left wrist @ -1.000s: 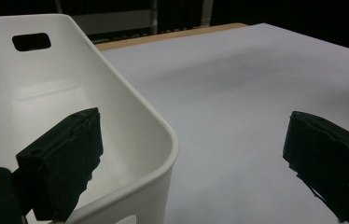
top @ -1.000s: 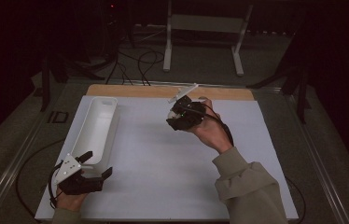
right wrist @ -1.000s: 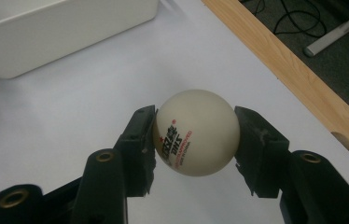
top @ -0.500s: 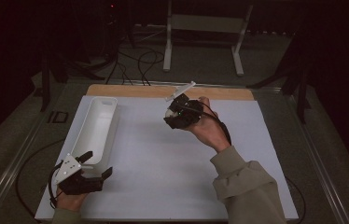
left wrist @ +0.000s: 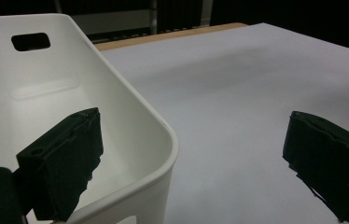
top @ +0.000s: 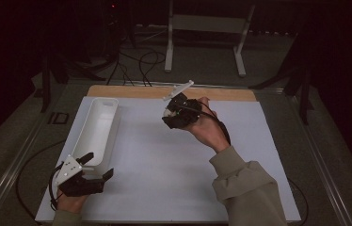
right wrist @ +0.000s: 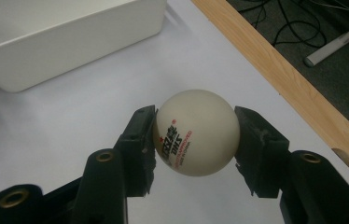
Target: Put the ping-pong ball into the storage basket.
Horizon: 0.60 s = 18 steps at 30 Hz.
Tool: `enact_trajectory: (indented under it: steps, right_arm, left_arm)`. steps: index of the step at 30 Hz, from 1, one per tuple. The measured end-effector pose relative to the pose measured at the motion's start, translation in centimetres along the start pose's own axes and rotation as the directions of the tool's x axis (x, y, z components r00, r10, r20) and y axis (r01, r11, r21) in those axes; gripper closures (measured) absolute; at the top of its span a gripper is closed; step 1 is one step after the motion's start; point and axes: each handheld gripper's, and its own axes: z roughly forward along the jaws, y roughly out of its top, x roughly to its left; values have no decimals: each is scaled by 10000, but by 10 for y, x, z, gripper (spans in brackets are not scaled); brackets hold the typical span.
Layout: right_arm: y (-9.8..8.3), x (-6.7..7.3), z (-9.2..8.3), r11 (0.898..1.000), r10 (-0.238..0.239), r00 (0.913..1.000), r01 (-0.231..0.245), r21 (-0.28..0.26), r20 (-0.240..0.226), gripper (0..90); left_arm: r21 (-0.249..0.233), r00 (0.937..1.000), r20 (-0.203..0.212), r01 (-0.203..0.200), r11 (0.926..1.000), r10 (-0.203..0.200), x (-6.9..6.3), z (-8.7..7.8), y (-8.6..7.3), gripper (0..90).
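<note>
Right gripper view brings out what the high view cannot: a cream-white plastic table-tennis ball (right wrist: pixel 196 132) sits squeezed between the two black pads of the right hand-held gripper (right wrist: pixel 195 135), one pad on each side of it, clear of the white sheet below. Printed on the ball's lower left face are red and black marks that read upside down; the black letters look like "DHS", and the smaller red characters beside them are too fine to read. Being round, the ball has no long axis; its print faces the camera and slightly downward.

In the high view the right hand-held gripper (top: pixel 172 113) is held above the far middle of the white-covered bench (top: pixel 174 179), just short of the wooden strip along the far edge, with its nose turned toward the long white plastic tray (top: pixel 100 128) that runs along the left edge. The ball itself is too small to make out there.

Left gripper view shows the tray's rounded near corner (left wrist: pixel 163 140) passing between the jaws of the left hand-held gripper (left wrist: pixel 191 154), which stand wide apart, one over the tray's inside, the other over the sheet. In the high view this gripper (top: pixel 100 165) rests near the near left corner.
</note>
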Motion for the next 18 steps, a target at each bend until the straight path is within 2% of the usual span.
enact_trajectory:
  steps: [14,18]
  right_arm:
    - [6,1,3,10000,-21,10000,21,-92,-22,500]
    - [9,3,4,9998,128,9999,-128,-122,-2,500]
  left_arm:
    - [-15,10000,22,12,10000,-12,0,0,0,57]
    - [-10,10000,28,5,10000,-5,0,0,0,57]
